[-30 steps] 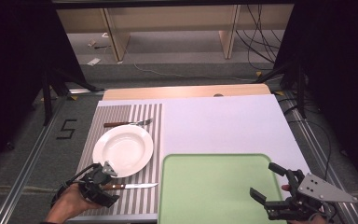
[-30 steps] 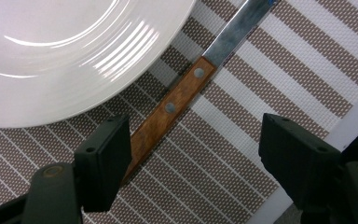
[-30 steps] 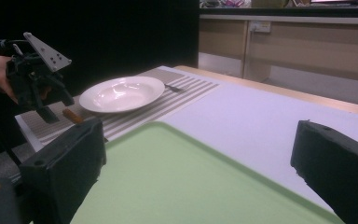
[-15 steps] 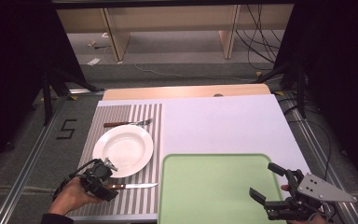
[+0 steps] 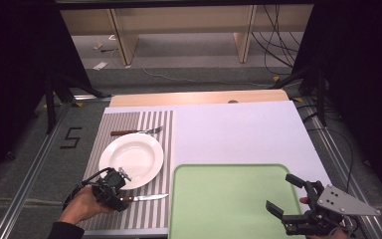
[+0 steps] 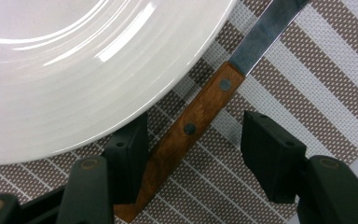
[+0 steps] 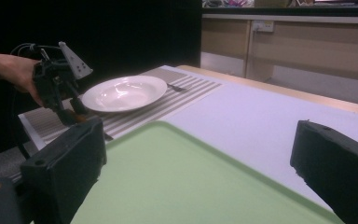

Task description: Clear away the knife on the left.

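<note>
Lower left of the high view, the left gripper (image 5: 113, 188) is down over the wooden handle of the knife (image 5: 144, 197), which lies on the striped placemat (image 5: 129, 122) just below the white plate (image 5: 132, 159), blade pointing toward the green tray (image 5: 229, 199). In the left gripper view the handle runs up between the two black jaws from bottom centre toward the upper right: it lies right against the left-hand pad, while the right-hand pad stands clearly apart from it with striped mat showing in the gap. The jaws have just been closing around that handle, but the pads do not clamp it yet, so nothing is gripped. The plate fills the upper left of that view, its rim just beside the handle. At the top of the mat, above the plate, a fork (image 5: 137, 132) lies crosswise. Over at the lower right of the high view, the right gripper (image 5: 284, 195) hovers at the tray's right edge, jaws spread wide and holding nothing; the right gripper view looks across the bare green tray toward the plate and the other hand (image 7: 18, 72) at upper left.
</note>
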### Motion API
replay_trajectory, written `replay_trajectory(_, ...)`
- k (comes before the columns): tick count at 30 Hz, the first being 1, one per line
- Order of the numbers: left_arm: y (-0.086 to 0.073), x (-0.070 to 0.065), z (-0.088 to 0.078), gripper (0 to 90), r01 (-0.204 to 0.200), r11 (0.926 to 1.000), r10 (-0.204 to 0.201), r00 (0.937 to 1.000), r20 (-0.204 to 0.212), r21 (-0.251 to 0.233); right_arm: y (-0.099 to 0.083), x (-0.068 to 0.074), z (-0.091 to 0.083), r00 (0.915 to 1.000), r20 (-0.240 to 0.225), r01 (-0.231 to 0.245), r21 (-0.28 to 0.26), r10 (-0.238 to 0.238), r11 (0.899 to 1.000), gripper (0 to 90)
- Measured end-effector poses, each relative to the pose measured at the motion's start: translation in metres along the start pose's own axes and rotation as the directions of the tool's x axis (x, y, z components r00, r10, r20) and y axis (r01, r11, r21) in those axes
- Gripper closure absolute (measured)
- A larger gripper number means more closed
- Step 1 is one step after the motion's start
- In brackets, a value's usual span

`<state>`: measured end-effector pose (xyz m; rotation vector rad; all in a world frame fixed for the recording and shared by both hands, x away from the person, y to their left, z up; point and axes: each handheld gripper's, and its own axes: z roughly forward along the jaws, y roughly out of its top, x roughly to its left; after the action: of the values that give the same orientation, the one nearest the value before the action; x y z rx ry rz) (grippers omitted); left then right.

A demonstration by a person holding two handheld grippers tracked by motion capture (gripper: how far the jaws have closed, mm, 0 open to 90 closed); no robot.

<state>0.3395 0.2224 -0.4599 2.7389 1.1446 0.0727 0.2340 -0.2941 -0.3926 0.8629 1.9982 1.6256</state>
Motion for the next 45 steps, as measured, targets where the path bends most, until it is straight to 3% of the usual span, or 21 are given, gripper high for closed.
replay_trajectory(11, 0.004, -0.002, 0.001, 57.3, -0.006, 0.9995, 0.007, 0.9999, -0.008, 0.031, 0.0, 0.001, 0.0, 1.0, -0.004, 0.004, 0.001, -0.004, 1.0, 4.5)
replay_trajectory(22, 0.011, -0.013, 0.002, 73.2, -0.083, 0.9947, 0.083, 0.9965, -0.008, 0.061, 0.0, 0.001, 0.0, 0.9999, -0.006, 0.009, 0.008, -0.009, 1.0, 4.6)
replay_trajectory(27, 0.012, -0.014, 0.002, 75.9, -0.101, 0.9927, 0.102, 0.9948, -0.009, 0.066, 0.0, 0.001, 0.0, 0.9999, -0.006, 0.009, 0.009, -0.009, 1.0, 4.6)
replay_trajectory(31, 0.012, -0.015, 0.001, 76.6, -0.092, 0.9934, 0.093, 0.9956, -0.008, 0.067, 0.0, 0.001, 0.0, 0.9999, -0.006, 0.009, 0.006, -0.009, 1.0, 4.7)
replay_trajectory(39, 0.012, -0.023, -0.008, 76.9, -0.069, 0.9967, 0.067, 0.9968, 0.043, 0.043, 0.0, 0.001, 0.0, 1.0, -0.005, 0.009, 0.009, -0.009, 1.0, 4.8)
replay_trajectory(45, 0.012, -0.028, -0.016, 77.0, -0.053, 0.9985, 0.054, 0.9931, 0.104, -0.017, 0.0, 0.001, 0.0, 1.0, -0.006, 0.007, 0.008, -0.007, 1.0, 4.8)
